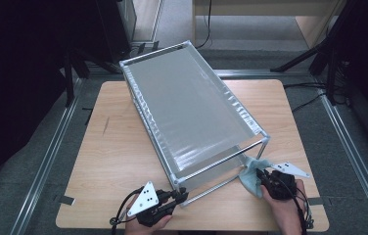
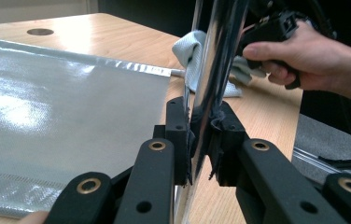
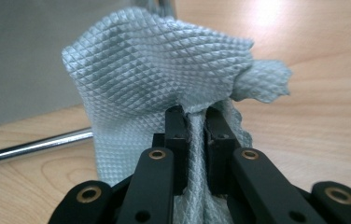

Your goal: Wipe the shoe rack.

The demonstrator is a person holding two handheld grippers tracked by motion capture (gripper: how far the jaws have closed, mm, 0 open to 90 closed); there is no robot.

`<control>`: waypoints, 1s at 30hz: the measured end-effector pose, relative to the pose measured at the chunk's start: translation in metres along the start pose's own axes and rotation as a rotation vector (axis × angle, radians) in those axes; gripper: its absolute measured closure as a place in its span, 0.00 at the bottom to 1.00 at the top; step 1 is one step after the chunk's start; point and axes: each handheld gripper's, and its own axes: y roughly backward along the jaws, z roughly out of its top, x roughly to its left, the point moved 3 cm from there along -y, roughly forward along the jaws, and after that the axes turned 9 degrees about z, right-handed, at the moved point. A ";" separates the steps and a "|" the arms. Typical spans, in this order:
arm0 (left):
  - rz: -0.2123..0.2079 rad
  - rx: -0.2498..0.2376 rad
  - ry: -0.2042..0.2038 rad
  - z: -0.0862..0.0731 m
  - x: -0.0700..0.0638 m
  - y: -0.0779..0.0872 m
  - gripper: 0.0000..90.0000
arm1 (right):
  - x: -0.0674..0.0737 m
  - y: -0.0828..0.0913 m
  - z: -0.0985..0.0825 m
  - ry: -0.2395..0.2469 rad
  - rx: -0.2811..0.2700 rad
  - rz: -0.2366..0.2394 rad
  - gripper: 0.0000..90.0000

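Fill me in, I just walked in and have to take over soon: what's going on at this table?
A person is working on a metal-framed rack that stands on the wooden table, with a gripper in each hand. The left gripper is clamped on the rack's near corner post, steadying it. The right gripper is shut on a grey-blue cloth, bunched up at the rack's other near corner, close to the low rail. It looks like the frame is being wiped down.
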 end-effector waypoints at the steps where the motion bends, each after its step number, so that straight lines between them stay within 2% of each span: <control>1: 0.000 0.002 -0.002 0.000 0.000 0.000 0.89 | 0.001 0.003 0.003 0.003 -0.017 -0.002 0.91; 2: 0.000 0.002 -0.003 0.000 0.000 0.000 0.89 | 0.007 0.014 0.012 0.027 -0.072 -0.007 0.91; 3: 0.000 0.002 -0.003 0.000 0.000 0.000 0.89 | 0.007 0.014 0.012 0.027 -0.072 -0.007 0.91; 4: -0.001 0.000 -0.003 0.000 0.000 0.000 0.89 | 0.012 0.027 0.022 0.043 -0.133 -0.020 0.91; 5: -0.001 0.000 -0.003 0.000 0.000 0.000 0.89 | 0.014 0.032 0.026 0.046 -0.161 -0.027 0.91; 6: -0.002 0.000 -0.004 0.000 0.000 0.000 0.89 | 0.014 0.032 0.026 0.046 -0.161 -0.027 0.91; 9: -0.005 -0.002 0.001 0.000 0.000 0.000 0.89 | 0.024 0.055 0.040 0.070 -0.296 -0.044 0.91; 12: -0.007 -0.003 0.002 0.000 0.001 0.000 0.89 | 0.027 0.058 0.042 0.081 -0.312 -0.042 0.91; 15: -0.008 -0.002 0.003 0.000 0.001 0.000 0.89 | 0.029 0.047 0.037 0.088 -0.262 -0.034 0.91; 18: -0.008 -0.001 0.003 0.000 0.001 0.000 0.89 | 0.029 0.019 0.021 0.084 -0.172 -0.021 0.91; 19: -0.009 -0.001 0.003 0.000 0.001 0.000 0.89 | 0.033 0.000 0.011 0.109 -0.105 -0.018 0.91; 20: -0.009 -0.001 0.003 0.000 0.001 0.000 0.89 | 0.033 0.000 0.011 0.109 -0.105 -0.018 0.91; 21: -0.010 0.000 0.003 0.000 0.001 0.000 0.89 | 0.034 -0.007 0.008 0.119 -0.082 -0.012 0.91; 22: -0.010 0.001 0.003 0.000 0.001 0.000 0.89 | 0.041 -0.024 0.002 0.129 -0.027 0.020 0.91; 23: -0.011 0.001 0.003 0.000 0.001 0.000 0.89 | 0.041 -0.024 0.002 0.129 -0.027 0.020 0.91; 25: -0.012 -0.001 0.004 0.000 0.001 0.000 0.89 | 0.048 -0.037 -0.001 0.147 0.010 0.041 0.91; 28: -0.014 -0.002 0.008 0.000 0.001 0.000 0.89 | 0.059 -0.044 -0.001 0.152 0.019 0.072 0.91; 30: -0.016 0.000 0.010 0.000 0.001 0.000 0.89 | 0.063 -0.045 -0.002 0.158 0.019 0.080 0.91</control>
